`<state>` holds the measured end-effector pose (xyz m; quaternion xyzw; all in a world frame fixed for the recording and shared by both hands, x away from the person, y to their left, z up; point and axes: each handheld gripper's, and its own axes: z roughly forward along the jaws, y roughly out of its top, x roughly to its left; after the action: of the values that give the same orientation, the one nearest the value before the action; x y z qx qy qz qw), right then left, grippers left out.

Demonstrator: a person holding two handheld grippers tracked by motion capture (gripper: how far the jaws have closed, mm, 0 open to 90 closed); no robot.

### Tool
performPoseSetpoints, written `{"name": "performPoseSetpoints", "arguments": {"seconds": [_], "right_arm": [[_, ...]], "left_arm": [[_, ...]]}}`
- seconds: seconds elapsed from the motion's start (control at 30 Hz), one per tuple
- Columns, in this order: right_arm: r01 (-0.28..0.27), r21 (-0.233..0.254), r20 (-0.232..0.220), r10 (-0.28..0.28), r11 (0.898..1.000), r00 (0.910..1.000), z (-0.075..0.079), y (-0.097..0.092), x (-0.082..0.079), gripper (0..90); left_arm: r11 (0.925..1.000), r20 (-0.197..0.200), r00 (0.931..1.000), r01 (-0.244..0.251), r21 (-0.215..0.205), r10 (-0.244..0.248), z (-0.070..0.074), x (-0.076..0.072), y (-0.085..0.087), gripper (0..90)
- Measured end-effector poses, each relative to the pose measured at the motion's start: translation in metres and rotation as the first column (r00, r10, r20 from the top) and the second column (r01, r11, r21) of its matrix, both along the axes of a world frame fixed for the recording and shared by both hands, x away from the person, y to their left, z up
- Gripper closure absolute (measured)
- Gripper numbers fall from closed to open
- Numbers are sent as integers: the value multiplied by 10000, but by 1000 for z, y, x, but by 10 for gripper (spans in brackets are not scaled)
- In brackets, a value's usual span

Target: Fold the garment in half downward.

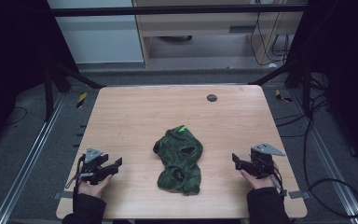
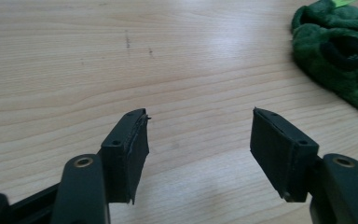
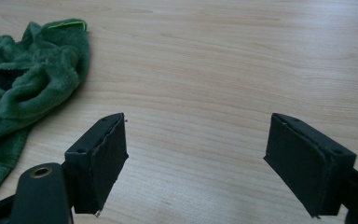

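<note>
High view: a light wooden table (image 1: 135, 112) with a crumpled green fleece garment (image 1: 179, 158) lying near its middle, slightly toward the person's edge. The garment has a few dark-rimmed openings and a small bright green tag (image 1: 182, 128) at its far end. The left gripper (image 1: 115, 164) sits at the near left of the table, held by the left hand (image 1: 92, 186) in a dark sleeve; it points right, toward the garment, well apart from it. The right gripper (image 1: 236, 160) sits at the near right, held by the right hand (image 1: 256, 179), pointing left toward the garment, also apart from it. A small dark round disc (image 1: 211, 97) lies on the far side of the table. Cables trail on the floor at right.

Left gripper view: the left gripper (image 2: 199, 122) has its jaws spread wide, nothing between them but bare wood. The garment (image 2: 340, 51) lies at upper right, one dark-rimmed opening facing the camera. Faint dark marks (image 2: 127, 39) show on the wood farther off.

Right gripper view: the right gripper (image 3: 198, 122) is likewise released, jaws wide apart over bare tabletop. The garment (image 3: 25, 88) lies at left, near the left-hand jaw but not touching it, its bright tag (image 3: 66, 24) at the top edge.
</note>
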<state>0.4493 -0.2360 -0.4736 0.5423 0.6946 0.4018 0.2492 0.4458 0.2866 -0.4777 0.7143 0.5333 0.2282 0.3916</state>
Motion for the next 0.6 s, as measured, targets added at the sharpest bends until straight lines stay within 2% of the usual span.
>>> {"name": "performPoseSetpoints", "arguments": {"seconds": [0.27,0.4,0.6], "right_arm": [[-798,-14,-46,797,9968,9968,2,9,-3,257],[-1013,-162,-34,1013,9947,9949,5,14,-5,272],[-1427,-30,-64,1427,9898,9898,10,22,-4,280]], "left_arm": [[9989,67,9990,437,-161,-436,3,-2,-9,379],[9980,125,9980,615,-164,-613,5,-1,-12,378],[9966,154,9969,774,-276,-770,8,2,-15,377]]}}
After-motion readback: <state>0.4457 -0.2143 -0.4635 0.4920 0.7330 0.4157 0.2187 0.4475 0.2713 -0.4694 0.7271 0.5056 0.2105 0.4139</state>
